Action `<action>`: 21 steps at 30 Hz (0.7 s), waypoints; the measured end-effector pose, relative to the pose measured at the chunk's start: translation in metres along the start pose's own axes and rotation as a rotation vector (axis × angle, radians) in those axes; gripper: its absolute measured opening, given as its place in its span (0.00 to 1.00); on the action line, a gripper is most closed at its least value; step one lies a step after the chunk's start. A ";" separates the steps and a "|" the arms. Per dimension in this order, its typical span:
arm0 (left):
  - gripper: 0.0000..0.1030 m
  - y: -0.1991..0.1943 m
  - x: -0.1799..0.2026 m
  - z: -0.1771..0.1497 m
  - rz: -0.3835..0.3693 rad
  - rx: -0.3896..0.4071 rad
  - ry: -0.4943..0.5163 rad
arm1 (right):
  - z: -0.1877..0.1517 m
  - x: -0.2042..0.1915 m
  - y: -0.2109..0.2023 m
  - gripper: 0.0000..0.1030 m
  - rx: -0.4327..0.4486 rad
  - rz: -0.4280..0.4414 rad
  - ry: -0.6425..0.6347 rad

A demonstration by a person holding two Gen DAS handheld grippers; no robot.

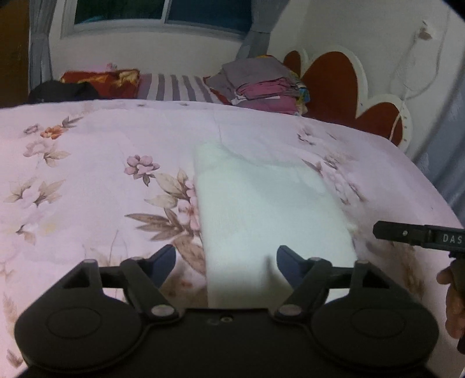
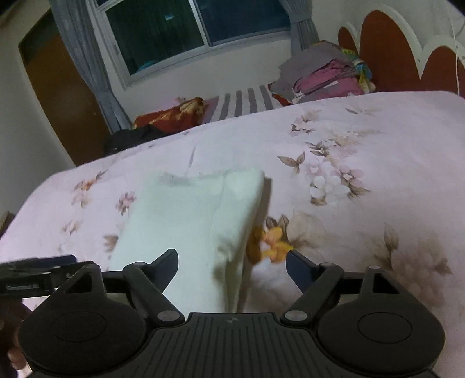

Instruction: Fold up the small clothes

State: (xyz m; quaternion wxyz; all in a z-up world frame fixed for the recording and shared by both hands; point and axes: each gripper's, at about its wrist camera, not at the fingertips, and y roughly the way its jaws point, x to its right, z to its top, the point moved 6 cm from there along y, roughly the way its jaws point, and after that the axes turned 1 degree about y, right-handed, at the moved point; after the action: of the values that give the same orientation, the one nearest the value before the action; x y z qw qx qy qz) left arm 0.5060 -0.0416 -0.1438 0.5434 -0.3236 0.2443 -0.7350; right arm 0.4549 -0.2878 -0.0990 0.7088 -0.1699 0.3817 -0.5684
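Covering the bed, a floral quilt (image 1: 87,162) carries a white garment (image 1: 261,209).

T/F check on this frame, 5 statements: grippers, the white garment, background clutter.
1. Both grippers are open. True: the left gripper and right gripper each show spread jaws with nothing clamped.
2. The white garment lies on a plain blue sheet. False: it lies on a pink floral bedspread.
3. A stack of folded clothes sits at the far side of the bed. True.
4. The right gripper grips the garment's corner. False: its fingers straddle the garment's near edge without closing.
5. The window shows bright daylight. False: it is dark.
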 end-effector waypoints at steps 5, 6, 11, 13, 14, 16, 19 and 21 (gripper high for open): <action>0.72 0.025 -0.014 0.005 -0.006 -0.057 -0.122 | 0.015 -0.006 0.028 0.54 -0.040 0.024 0.028; 0.72 0.028 -0.015 0.003 -0.009 -0.076 -0.133 | 0.012 -0.009 0.037 0.54 -0.075 0.040 0.019; 0.71 0.034 -0.020 -0.014 0.040 -0.139 -0.091 | 0.004 0.034 0.056 0.54 -0.110 -0.058 0.197; 0.70 0.028 -0.025 -0.014 0.043 -0.119 -0.097 | 0.013 0.031 0.036 0.54 -0.036 -0.046 0.169; 0.70 0.027 -0.029 -0.013 0.036 -0.116 -0.107 | 0.015 0.031 0.030 0.54 -0.022 -0.036 0.166; 0.70 0.027 -0.037 -0.009 0.009 -0.101 -0.153 | 0.017 0.035 0.028 0.54 -0.043 0.039 0.209; 0.73 0.034 -0.040 0.000 -0.057 -0.106 -0.226 | 0.014 0.041 0.038 0.54 -0.092 0.137 0.285; 0.75 0.041 -0.040 0.004 -0.114 -0.119 -0.276 | 0.011 0.047 0.049 0.54 -0.120 0.169 0.347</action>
State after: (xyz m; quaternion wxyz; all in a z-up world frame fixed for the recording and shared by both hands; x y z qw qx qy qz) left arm 0.5428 -0.0153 -0.1786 0.5092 -0.4666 0.1916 -0.6974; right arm 0.4986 -0.3191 -0.1412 0.6661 -0.0788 0.5444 -0.5038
